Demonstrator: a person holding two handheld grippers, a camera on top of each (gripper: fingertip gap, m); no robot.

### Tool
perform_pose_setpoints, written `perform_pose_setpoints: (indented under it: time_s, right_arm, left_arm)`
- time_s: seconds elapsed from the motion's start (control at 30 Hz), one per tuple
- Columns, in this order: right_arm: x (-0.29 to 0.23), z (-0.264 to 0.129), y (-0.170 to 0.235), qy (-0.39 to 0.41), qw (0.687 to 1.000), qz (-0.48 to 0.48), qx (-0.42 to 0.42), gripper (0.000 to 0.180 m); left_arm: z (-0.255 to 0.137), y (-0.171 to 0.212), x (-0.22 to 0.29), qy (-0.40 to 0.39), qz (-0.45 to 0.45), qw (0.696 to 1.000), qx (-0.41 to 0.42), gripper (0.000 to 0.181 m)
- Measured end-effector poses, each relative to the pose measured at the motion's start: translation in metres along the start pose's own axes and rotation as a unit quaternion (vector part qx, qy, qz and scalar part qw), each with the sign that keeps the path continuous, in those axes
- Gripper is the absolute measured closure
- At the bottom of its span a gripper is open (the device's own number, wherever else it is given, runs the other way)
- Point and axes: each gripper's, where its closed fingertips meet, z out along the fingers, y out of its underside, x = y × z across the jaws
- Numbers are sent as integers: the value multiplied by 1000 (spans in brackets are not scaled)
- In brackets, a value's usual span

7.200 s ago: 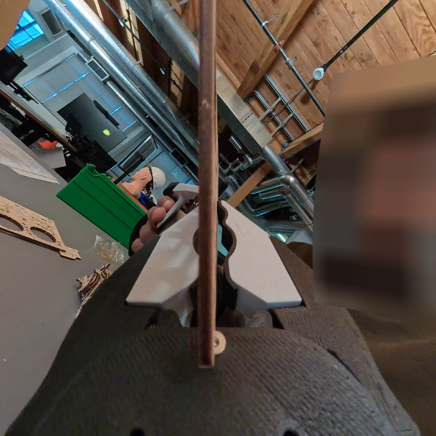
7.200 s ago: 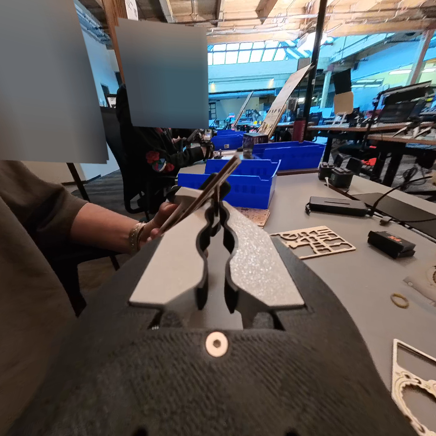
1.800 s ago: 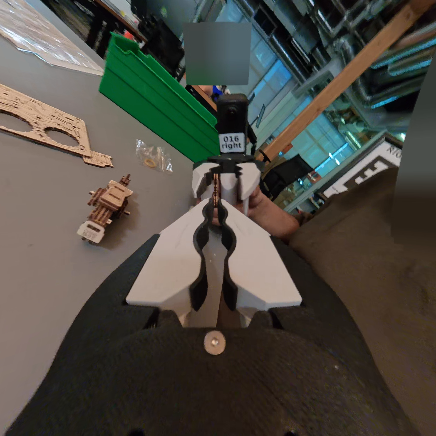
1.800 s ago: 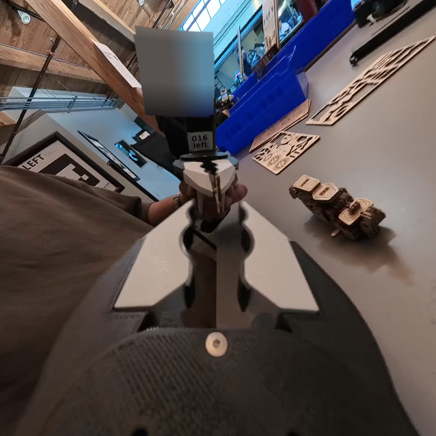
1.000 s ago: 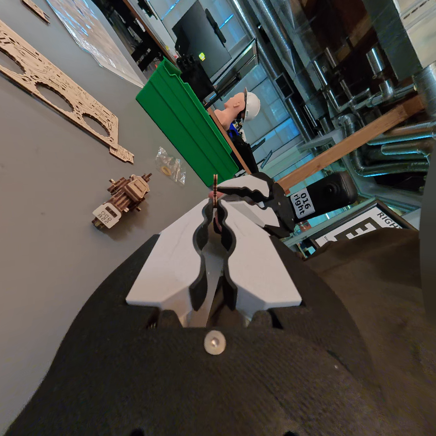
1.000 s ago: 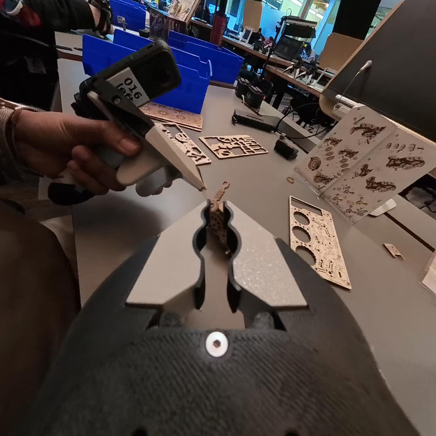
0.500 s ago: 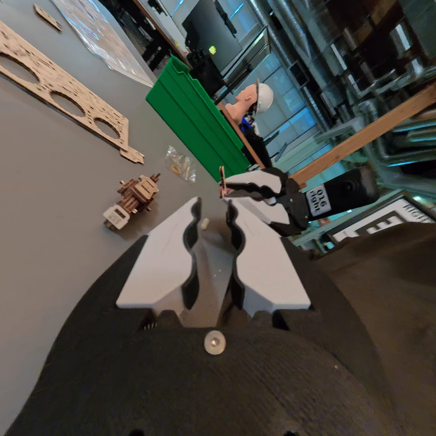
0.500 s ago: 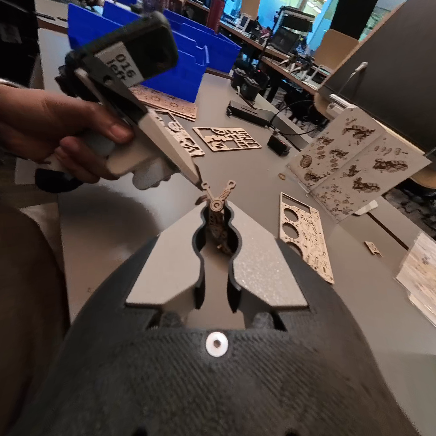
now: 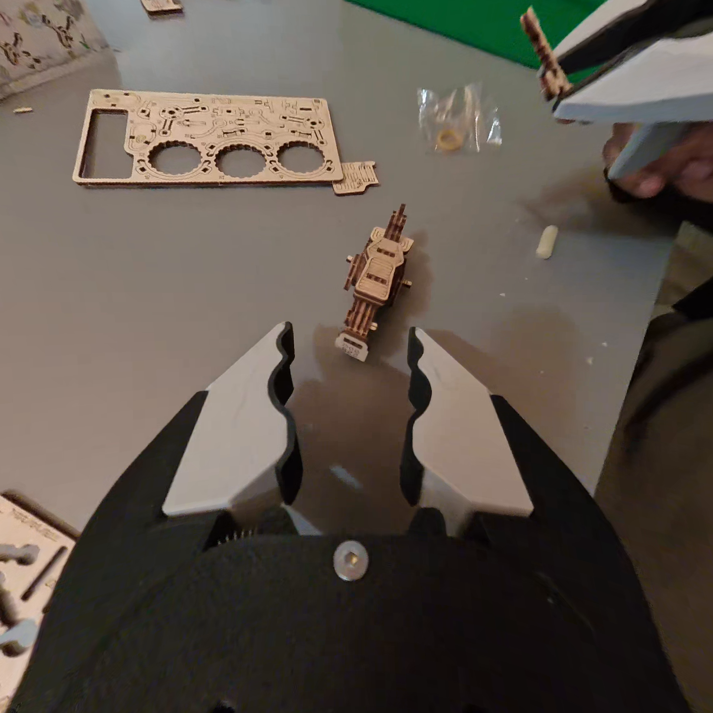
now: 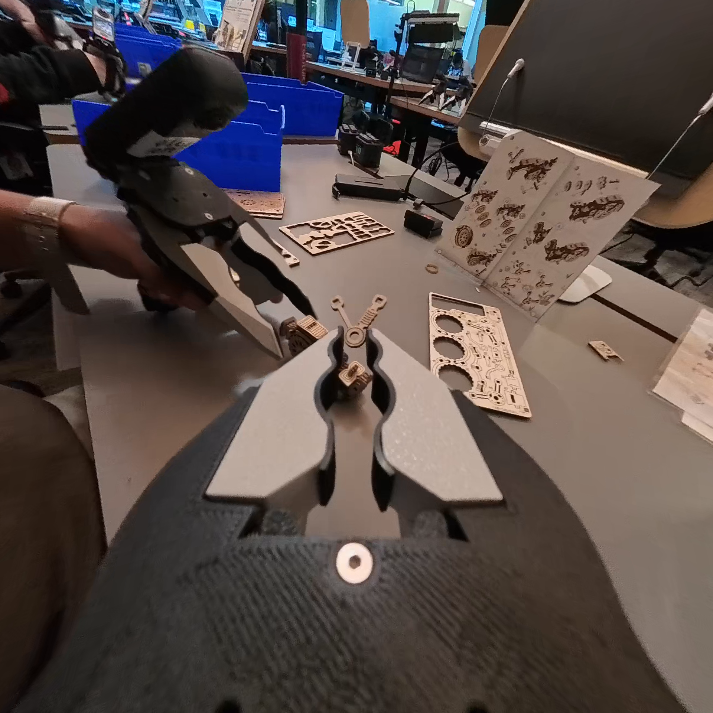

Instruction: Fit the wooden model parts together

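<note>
- The left gripper (image 9: 350, 332) is standing wide open over the grey table (image 9: 162, 270), its two fingers well apart and holding nothing.
- The partly built wooden model (image 9: 376, 283) is lying on the table just ahead of that gripper's fingertips, roughly in line with the gap between them and apart from both.
- In the right wrist view the same model (image 10: 304, 332) is showing just beyond the left gripper (image 10: 295, 328), close by its tips; whether it is touching them cannot be told.
- The right gripper (image 10: 353, 335) is pinching a small wooden part (image 10: 355, 335), its fingers closed tight on the part's round hub.
- Two thin arms of that part are sticking out past the fingertips in a V, and a chunkier bit of it is sitting back between the fingers.
- In the left wrist view the right gripper (image 9: 555, 83) is hanging up and to the right of the open one, with the wooden part (image 9: 542, 50) seen edge-on at its tip.
- A punched wooden sheet (image 9: 208, 139) with three round holes is lying farther ahead and to the left of the left gripper.
- A small clear bag (image 9: 459, 115) is lying ahead of it to the right, near a green bin (image 9: 443, 15).
- A folded instruction sheet (image 10: 540, 216) is standing ahead and to the right of the right gripper.
</note>
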Motion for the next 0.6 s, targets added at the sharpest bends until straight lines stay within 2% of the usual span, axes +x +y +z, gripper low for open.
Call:
perform_pose_setpoints:
  time_s: [0.2,0.3,0.53,0.6]
  right_arm:
    - [-2,1,2,-5,1000,-4,-4,171]
    - [-3,2,4,-9,1000,-1,-6,171]
    - [-2,3,5,-15,1000,17,-4,171]
    - [-2,3,5,-18,1000,24,-3,171]
  left_arm:
    - [6,8,-5,7,64,997,-36,123]
    - [10,9,-2,16,92,995,-44,129]
    - [12,9,-3,-1,135,990,-44,161]
    - [11,9,-2,3,137,990,-43,164]
